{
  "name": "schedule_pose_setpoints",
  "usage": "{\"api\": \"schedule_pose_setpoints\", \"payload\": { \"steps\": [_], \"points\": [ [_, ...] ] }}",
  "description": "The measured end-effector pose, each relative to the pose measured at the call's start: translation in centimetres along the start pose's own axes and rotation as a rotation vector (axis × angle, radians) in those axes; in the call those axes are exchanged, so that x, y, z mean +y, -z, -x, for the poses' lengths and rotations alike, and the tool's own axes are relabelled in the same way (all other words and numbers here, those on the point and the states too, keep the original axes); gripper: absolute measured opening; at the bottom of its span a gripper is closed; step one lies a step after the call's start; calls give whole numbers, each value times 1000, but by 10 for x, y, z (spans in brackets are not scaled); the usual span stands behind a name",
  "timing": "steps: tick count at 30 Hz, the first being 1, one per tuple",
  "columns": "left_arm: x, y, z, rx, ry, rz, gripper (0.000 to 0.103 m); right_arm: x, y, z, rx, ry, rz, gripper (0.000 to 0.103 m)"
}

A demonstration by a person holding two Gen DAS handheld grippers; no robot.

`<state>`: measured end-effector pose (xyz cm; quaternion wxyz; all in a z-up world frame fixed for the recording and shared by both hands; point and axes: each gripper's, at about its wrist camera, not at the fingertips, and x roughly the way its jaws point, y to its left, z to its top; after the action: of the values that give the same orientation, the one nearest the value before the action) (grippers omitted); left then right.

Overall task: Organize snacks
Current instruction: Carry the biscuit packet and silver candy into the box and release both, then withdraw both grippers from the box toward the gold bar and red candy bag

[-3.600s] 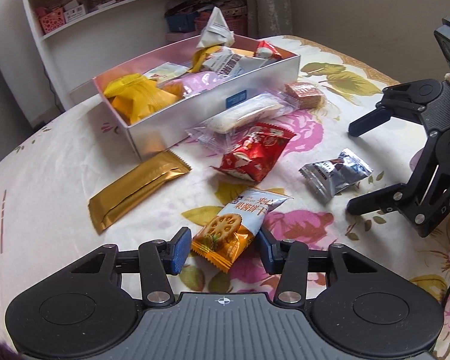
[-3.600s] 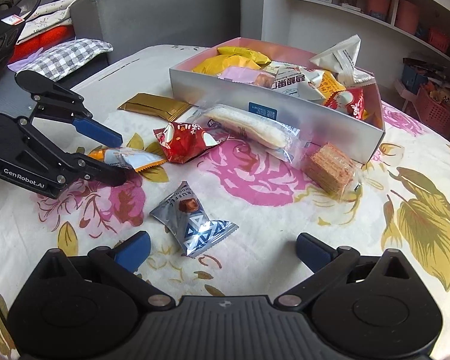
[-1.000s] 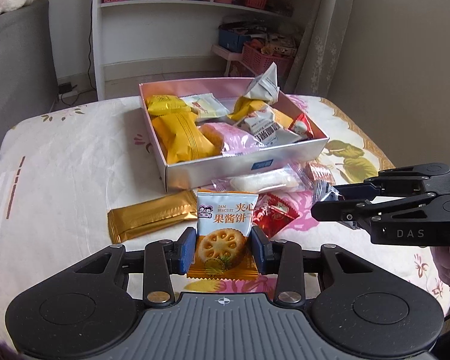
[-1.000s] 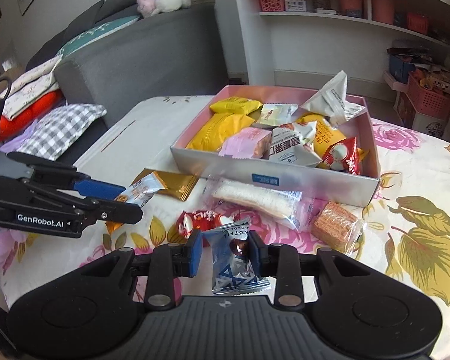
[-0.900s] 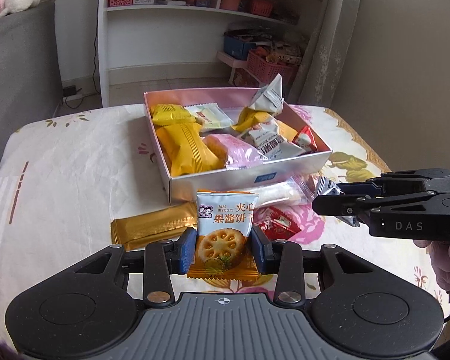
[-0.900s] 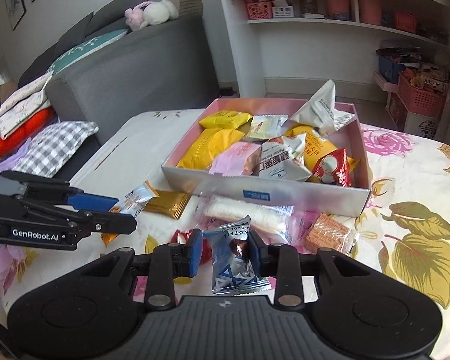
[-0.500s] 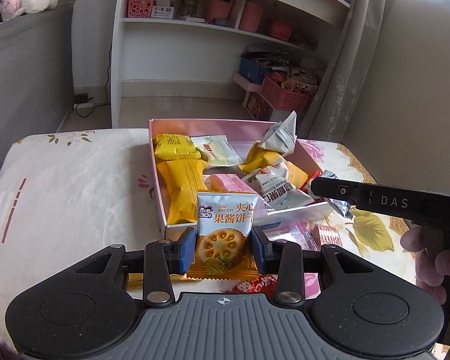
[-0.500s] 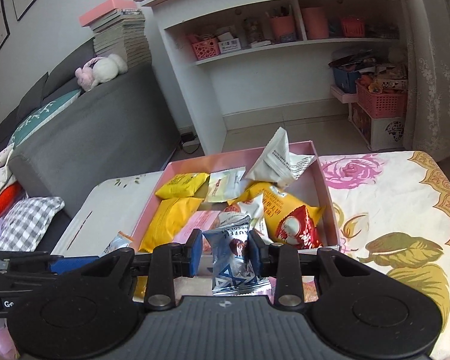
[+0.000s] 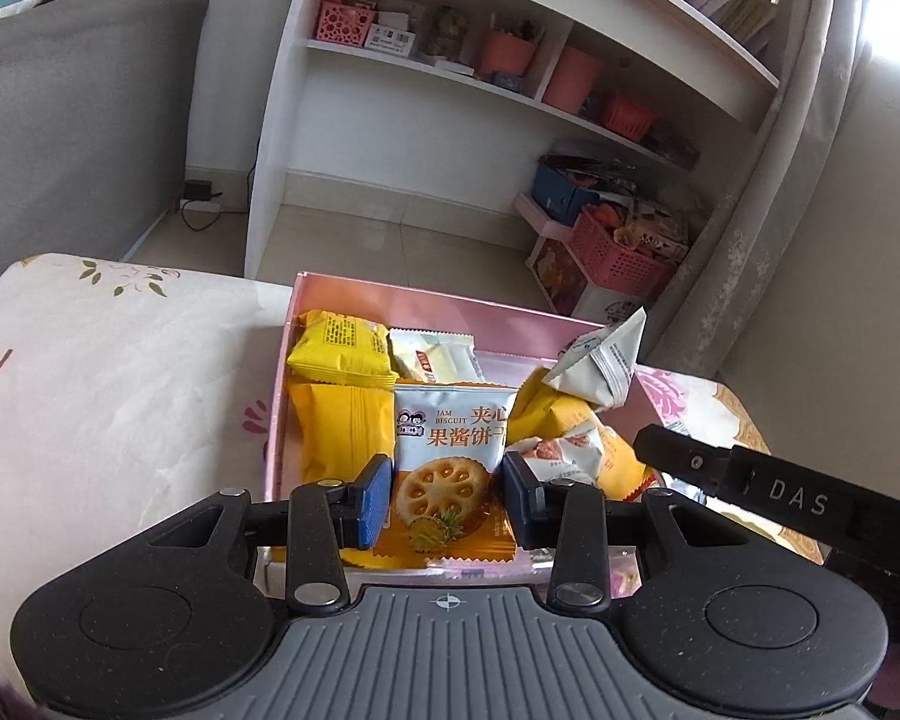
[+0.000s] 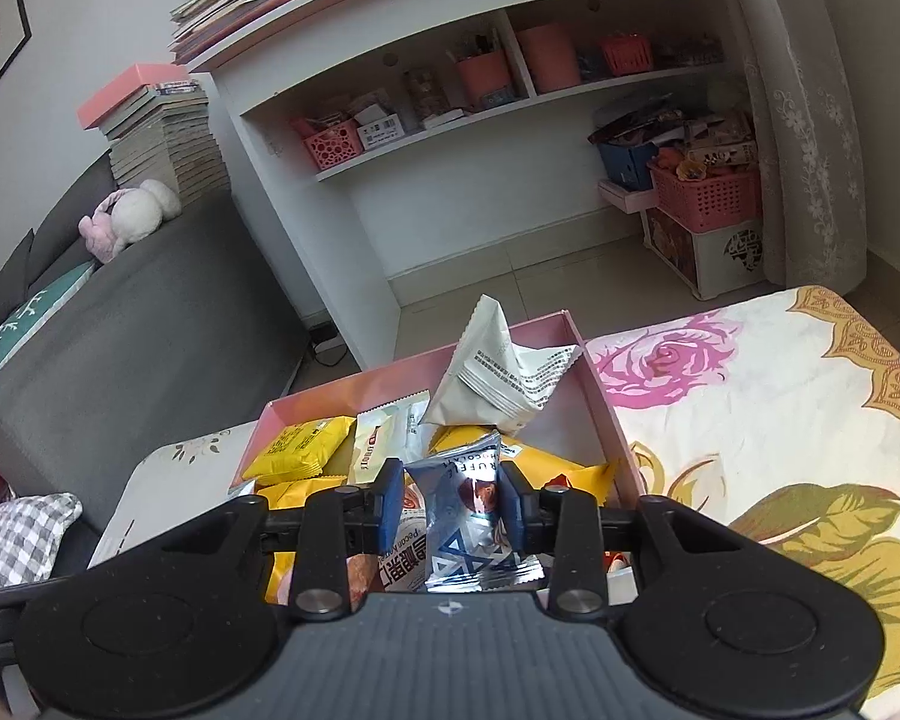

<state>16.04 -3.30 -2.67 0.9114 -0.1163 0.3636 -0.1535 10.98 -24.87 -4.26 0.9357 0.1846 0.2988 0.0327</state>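
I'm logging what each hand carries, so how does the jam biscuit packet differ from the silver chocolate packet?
The jam biscuit packet is white above and orange below with a round biscuit pictured; the chocolate packet is shiny silver and blue. The biscuit packet is in the left tool, the chocolate packet in the right tool. The biscuit packet lies flat, the chocolate packet crinkled. Both are gripped at the sides over the pink box.

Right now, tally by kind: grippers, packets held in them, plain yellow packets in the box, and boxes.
Grippers: 2 (left gripper, right gripper)
Held packets: 2 (jam biscuit packet, truffle chocolate packet)
Plain yellow packets in box: 2 (far yellow packet, near yellow packet)
Boxes: 1 (pink box)
Total: 7
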Motion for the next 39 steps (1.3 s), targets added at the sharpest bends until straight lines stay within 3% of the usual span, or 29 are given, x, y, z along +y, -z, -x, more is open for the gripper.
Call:
{"api": "schedule_pose_setpoints", "payload": {
  "steps": [9,10,14,16,29,39],
  "points": [
    [-16,0,-12,-45,27,-36,40,-1,1,0,-20,-28,-23,31],
    [-17,0,-14,-39,20,-39,43,-2,1,1,-25,-29,-27,42],
    [-12,0,-16,-35,-6,-15,71,-8,-1,5,-40,-17,-61,52],
    [-10,0,-15,-26,8,-16,77,-11,-2,6,-41,-20,-82,63],
    [-11,5,10,-20,21,-137,92,-1,-1,19,-24,-8,2,82],
    [20,16,31,-5,-55,-240,96,4,11,39,4,44,130,92]
  ]
}}
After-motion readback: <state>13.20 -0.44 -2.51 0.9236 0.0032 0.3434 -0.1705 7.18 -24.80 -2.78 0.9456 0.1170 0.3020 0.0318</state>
